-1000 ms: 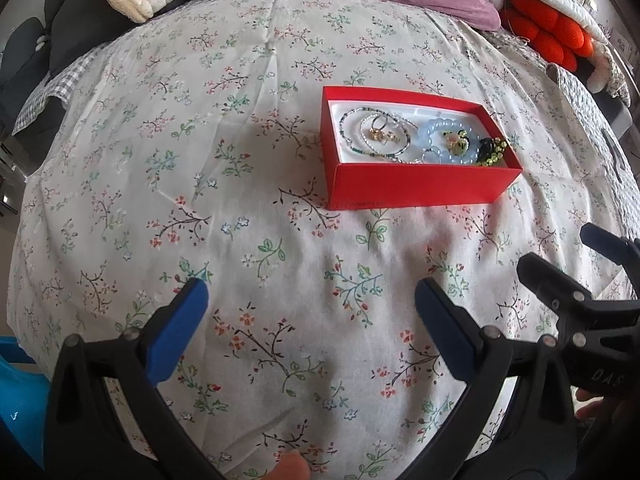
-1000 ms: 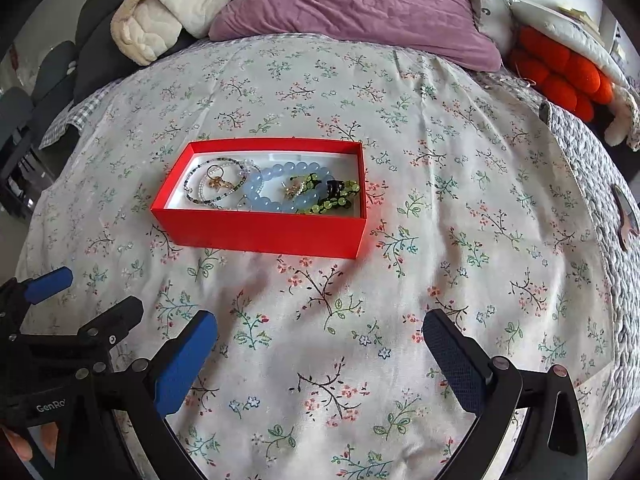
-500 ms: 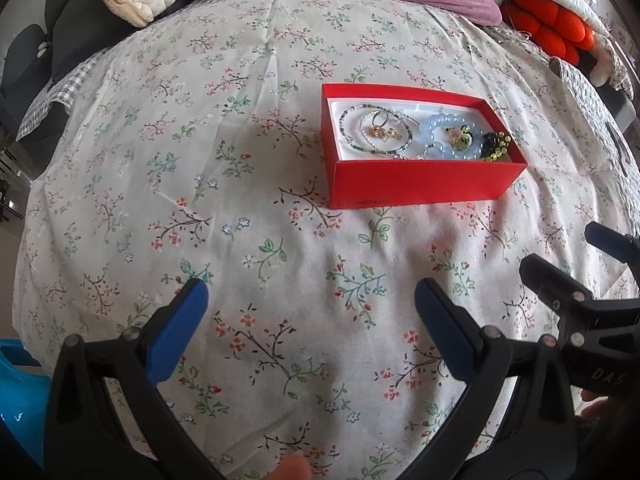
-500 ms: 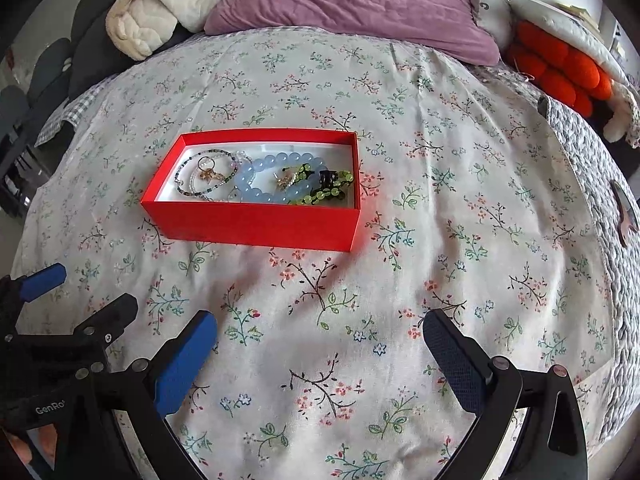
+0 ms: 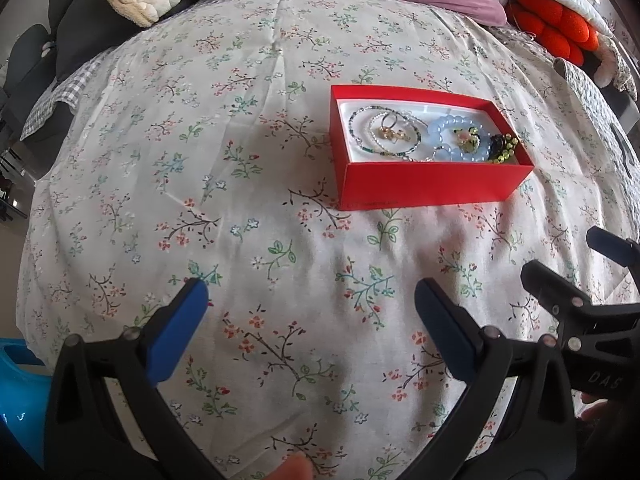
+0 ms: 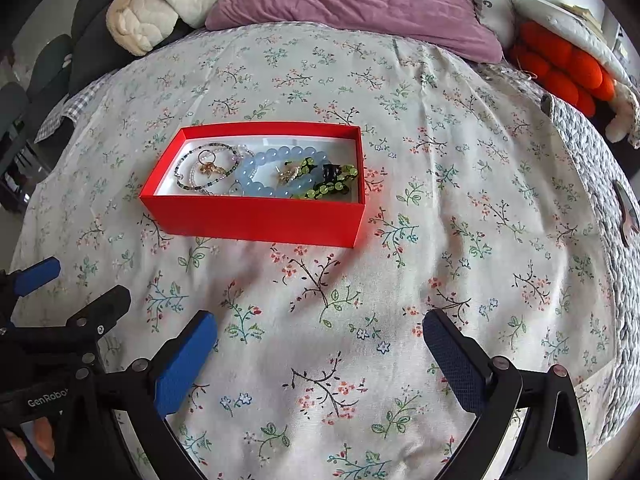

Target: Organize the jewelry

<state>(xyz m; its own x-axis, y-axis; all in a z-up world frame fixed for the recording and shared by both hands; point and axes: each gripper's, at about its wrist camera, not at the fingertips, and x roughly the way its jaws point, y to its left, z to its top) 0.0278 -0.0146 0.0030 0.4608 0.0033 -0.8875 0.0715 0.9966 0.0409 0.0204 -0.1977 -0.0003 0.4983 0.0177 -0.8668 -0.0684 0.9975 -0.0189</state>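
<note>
Red box (image 6: 256,216) sits lidless on the floral bedspread (image 6: 440,200), roughly mid-bed, nearer the far pillow edge than the near edge; white lining inside; all jewelry lies in it. At its left end: thin dark-bead necklace (image 6: 188,164) looped around gold rings/earrings (image 6: 210,166); middle: pale blue bead bracelet (image 6: 260,168) with a small gold-and-pink piece (image 6: 288,172) in its ring; right end: green bead bracelet (image 6: 332,186) with a black piece, touching the blue one.

Left gripper (image 5: 308,312) hovers over the near part of the bedspread, blue pads wide apart, nothing between them; box is ahead and to its right. Right gripper (image 6: 320,344) likewise spread wide, empty, over bare cloth near the near edge; box ahead, slightly left.

Far edge: purple pillow (image 6: 360,4), cream blanket (image 6: 144,20); far right corner: orange plush (image 6: 560,64).
</note>
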